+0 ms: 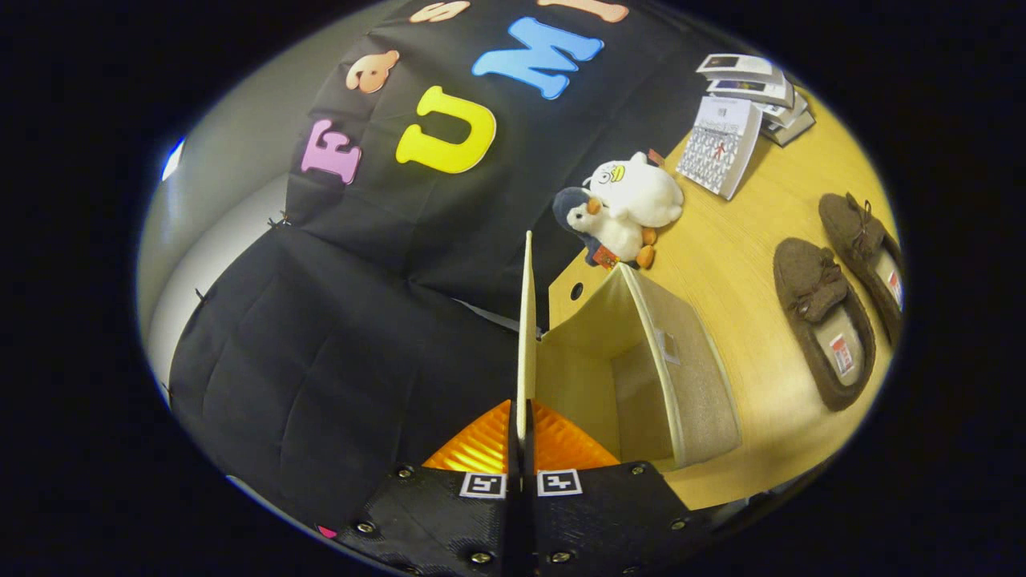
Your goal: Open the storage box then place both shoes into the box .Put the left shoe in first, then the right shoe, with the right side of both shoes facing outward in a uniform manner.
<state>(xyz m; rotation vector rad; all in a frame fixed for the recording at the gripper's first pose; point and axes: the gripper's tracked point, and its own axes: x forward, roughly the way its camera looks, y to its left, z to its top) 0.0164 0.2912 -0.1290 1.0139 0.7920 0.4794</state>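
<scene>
The gripper is clamping the lid of the storage box, both fingers pressing on the lid's thin edge, one on each side. The lid is a flat, stiff, cream panel, standing on edge and rising straight up from between the fingers. The box is sitting just beside the lid and ahead of the fingers, a cream fabric cube with a woven-looking outer wall, pale piping along its rim and smooth inner walls, its opening showing. A small pale tag is sitting on the box's rim; any writing on it is too small to read.

Well beyond the box, two brown slippers are lying side by side on the table. The nearer shoe and the farther shoe are both fuzzy moccasins with a small bow on the toe and a tan insole carrying a red-and-white label, unreadable here.

Past the box, at the table's far edge, a white plush duck is leaning on a grey-and-white plush penguin. Farther out from the box, a stack of printed booklets is resting, the nearest one showing a patterned cover.

The table is smooth light wood with a fine grain and a round hole near the box. Black cloth is hanging behind it as the booth wall.
</scene>
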